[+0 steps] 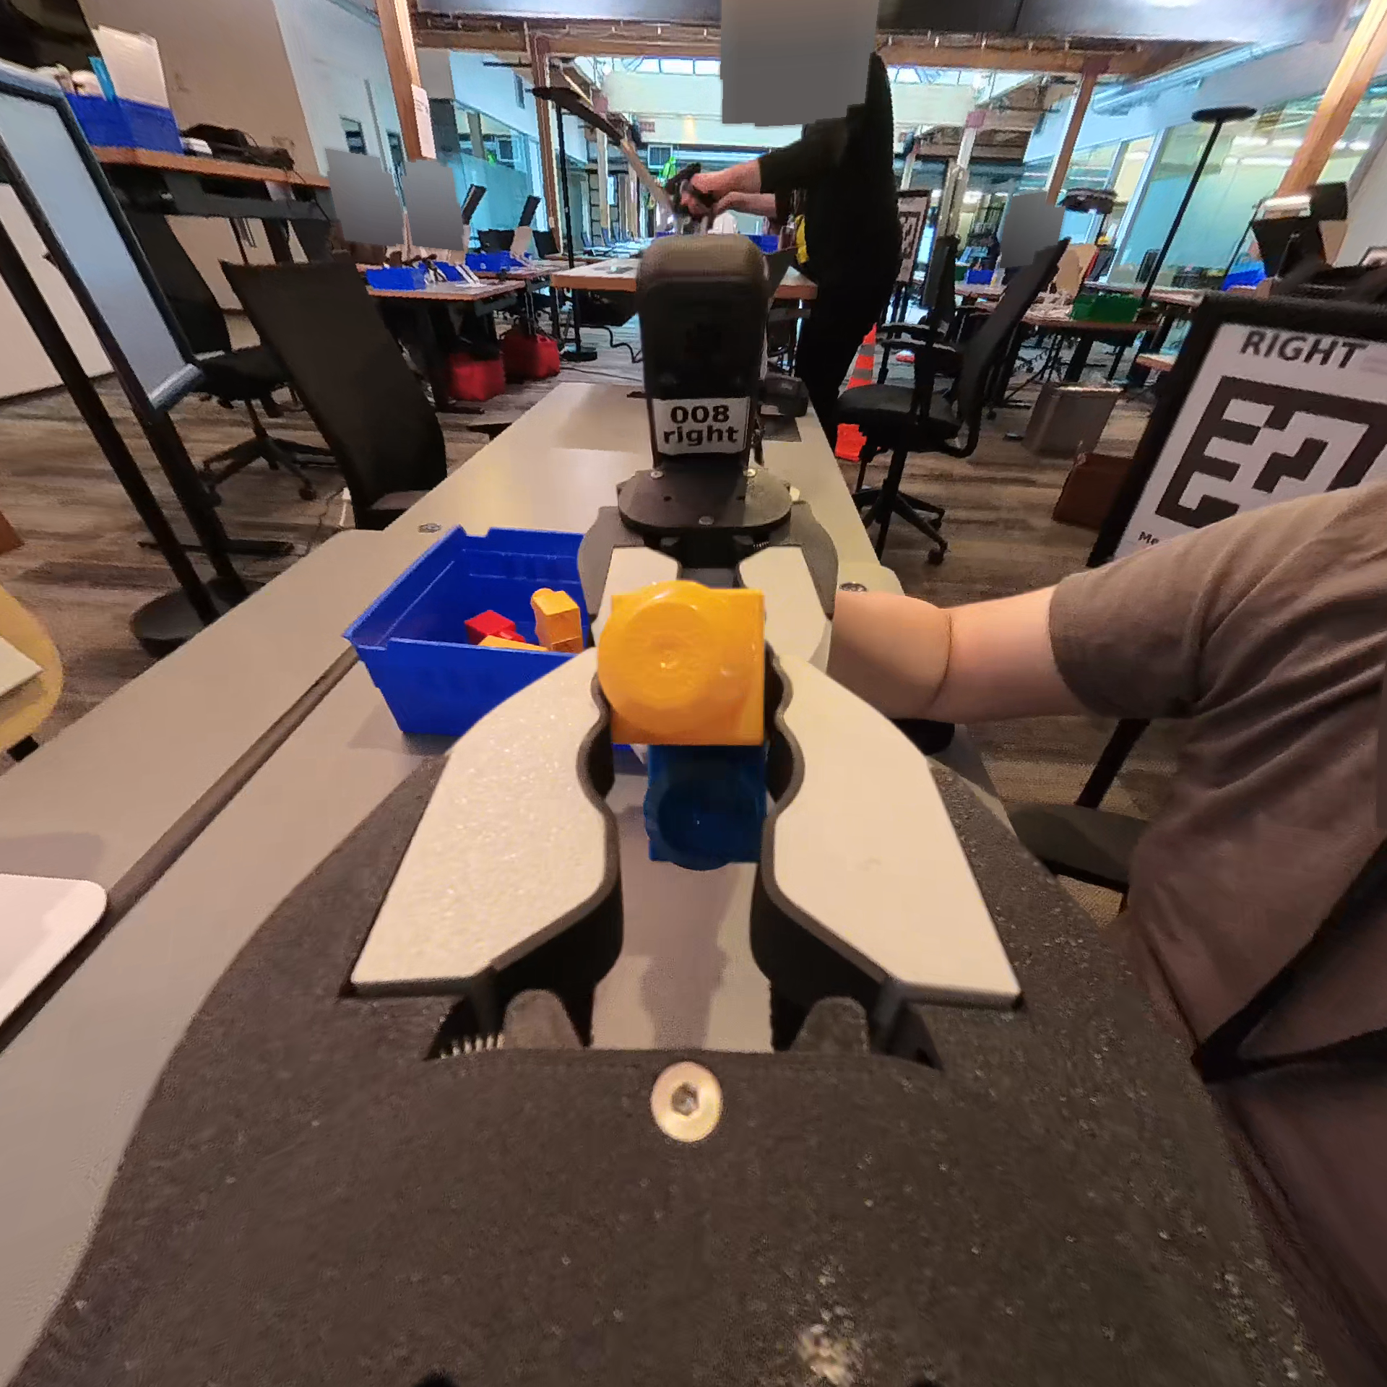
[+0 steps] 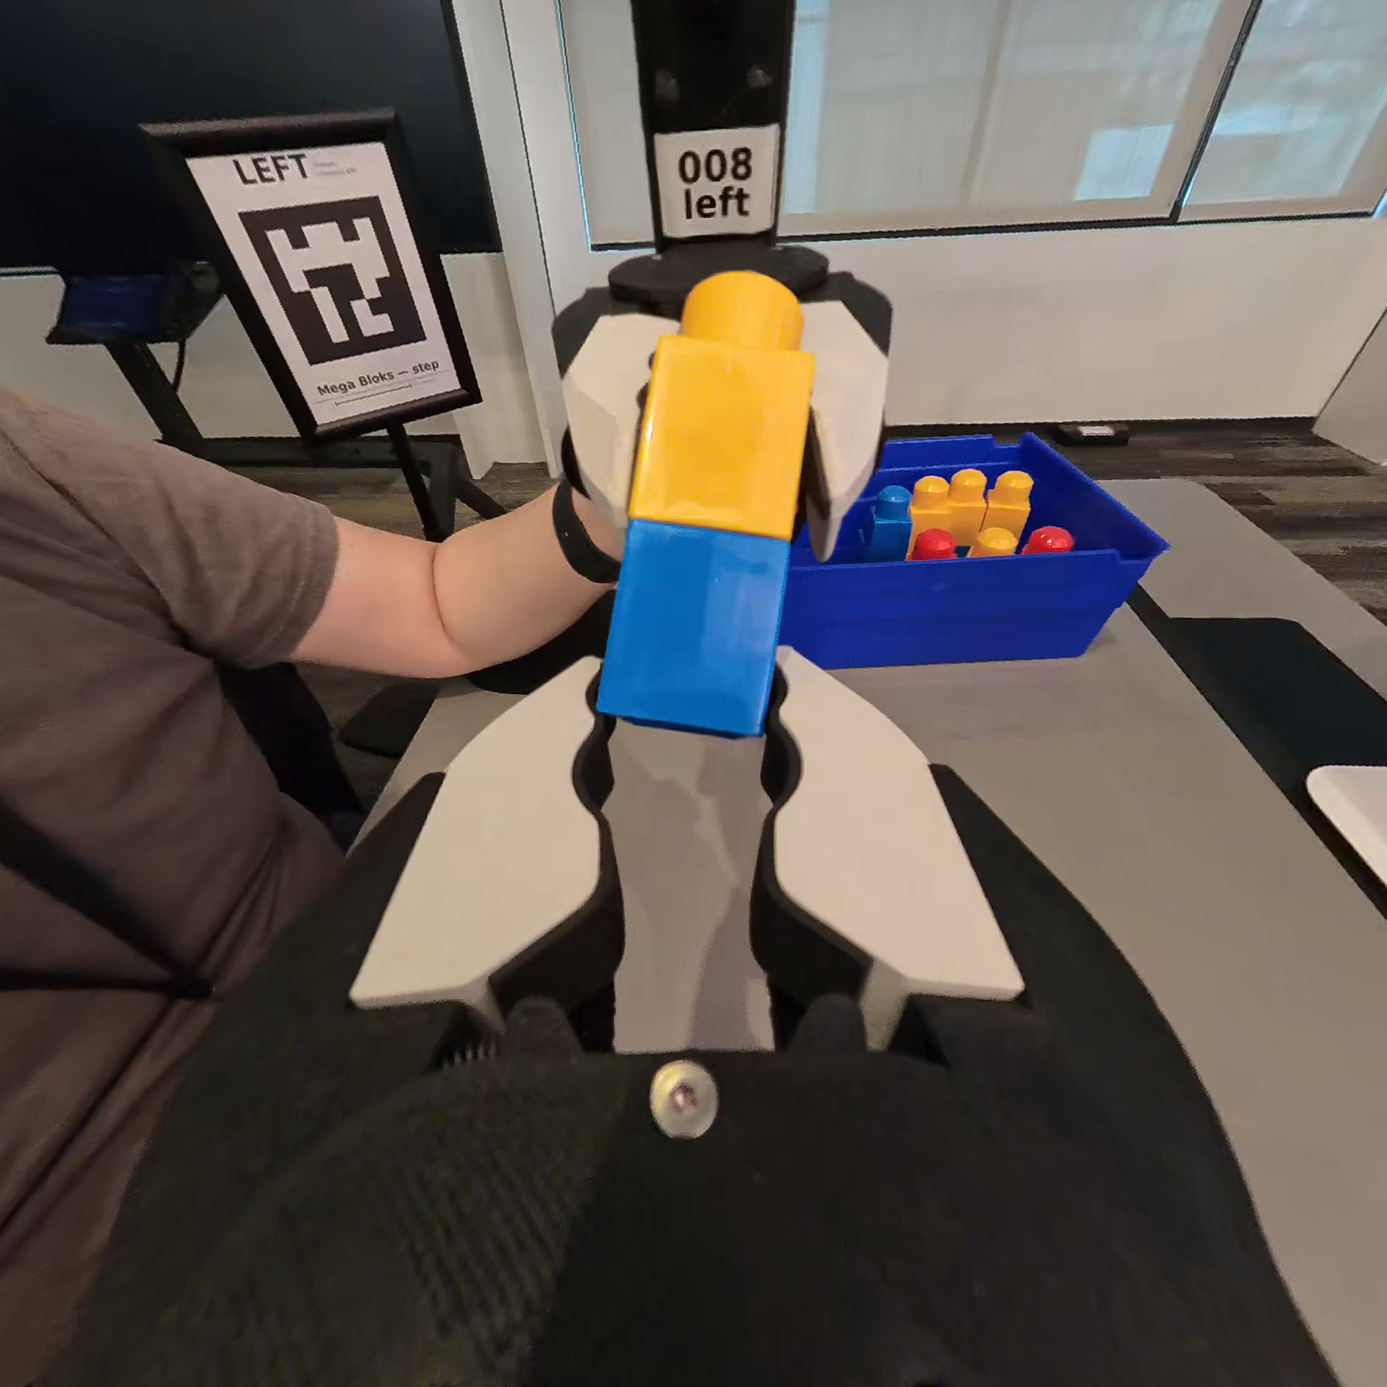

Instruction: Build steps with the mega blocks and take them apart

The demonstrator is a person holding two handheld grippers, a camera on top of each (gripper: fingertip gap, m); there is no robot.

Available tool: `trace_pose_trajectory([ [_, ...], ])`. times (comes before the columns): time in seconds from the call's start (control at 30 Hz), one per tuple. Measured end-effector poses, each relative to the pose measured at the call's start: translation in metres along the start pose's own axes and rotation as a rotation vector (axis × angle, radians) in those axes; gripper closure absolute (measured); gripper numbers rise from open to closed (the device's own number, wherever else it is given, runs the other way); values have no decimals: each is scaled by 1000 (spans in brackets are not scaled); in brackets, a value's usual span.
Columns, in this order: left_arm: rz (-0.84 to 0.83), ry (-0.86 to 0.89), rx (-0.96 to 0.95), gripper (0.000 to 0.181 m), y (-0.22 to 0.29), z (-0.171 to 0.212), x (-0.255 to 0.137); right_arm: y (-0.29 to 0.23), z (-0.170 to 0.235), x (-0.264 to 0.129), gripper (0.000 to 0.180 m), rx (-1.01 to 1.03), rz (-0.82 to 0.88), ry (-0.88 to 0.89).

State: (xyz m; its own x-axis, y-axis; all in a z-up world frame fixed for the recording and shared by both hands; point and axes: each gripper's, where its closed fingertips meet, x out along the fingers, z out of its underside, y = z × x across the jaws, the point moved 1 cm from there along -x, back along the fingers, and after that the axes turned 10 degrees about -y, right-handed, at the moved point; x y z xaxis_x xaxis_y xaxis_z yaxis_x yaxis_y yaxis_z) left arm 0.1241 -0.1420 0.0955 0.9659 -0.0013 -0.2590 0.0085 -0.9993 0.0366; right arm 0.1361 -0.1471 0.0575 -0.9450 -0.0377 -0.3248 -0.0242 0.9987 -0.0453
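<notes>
My left gripper [image 1: 687, 720] is clenched on the yellow single-stud plastic block [image 1: 687, 664], which sits at the centre of the left wrist view with its stud facing the camera. Joined to it at 6 o'clock is the blue plastic block [image 1: 705, 807]. My right gripper [image 2: 687, 720] grasps that blue block, with the yellow one at 12 o'clock from it. The blue plastic bin [image 2: 976, 608], at 2 o'clock in the right wrist view, rests on the grey table [image 2: 1013, 750] and holds loose red, yellow and blue blocks [image 2: 968, 514].
</notes>
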Motion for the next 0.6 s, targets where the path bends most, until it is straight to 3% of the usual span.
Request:
trace_pose_trajectory([
  [0.07,-28,41,-8,144,-3,-8,-5,3,2,-7,142,0,7,-38],
  [0.13,-15,318,-106,144,-9,-43,-44,11,15,-17,142,-44,76,-156],
  [0.2,31,435,-160,144,-12,-55,-84,19,24,-41,142,-73,145,-262],
  [0.27,-102,361,-130,144,-26,-44,-97,32,32,-87,141,-45,251,-356],
  [0.33,-189,291,-87,144,-31,-37,-95,65,62,-153,141,54,511,-495],
  [0.43,-107,233,-63,143,-19,-34,-74,88,142,-230,141,360,646,-719],
  [0.5,-65,163,-80,143,-18,-23,-53,102,179,-244,142,513,612,-710],
  [0.6,-15,91,-128,143,-19,-7,-27,115,220,-232,142,688,488,-725],
])
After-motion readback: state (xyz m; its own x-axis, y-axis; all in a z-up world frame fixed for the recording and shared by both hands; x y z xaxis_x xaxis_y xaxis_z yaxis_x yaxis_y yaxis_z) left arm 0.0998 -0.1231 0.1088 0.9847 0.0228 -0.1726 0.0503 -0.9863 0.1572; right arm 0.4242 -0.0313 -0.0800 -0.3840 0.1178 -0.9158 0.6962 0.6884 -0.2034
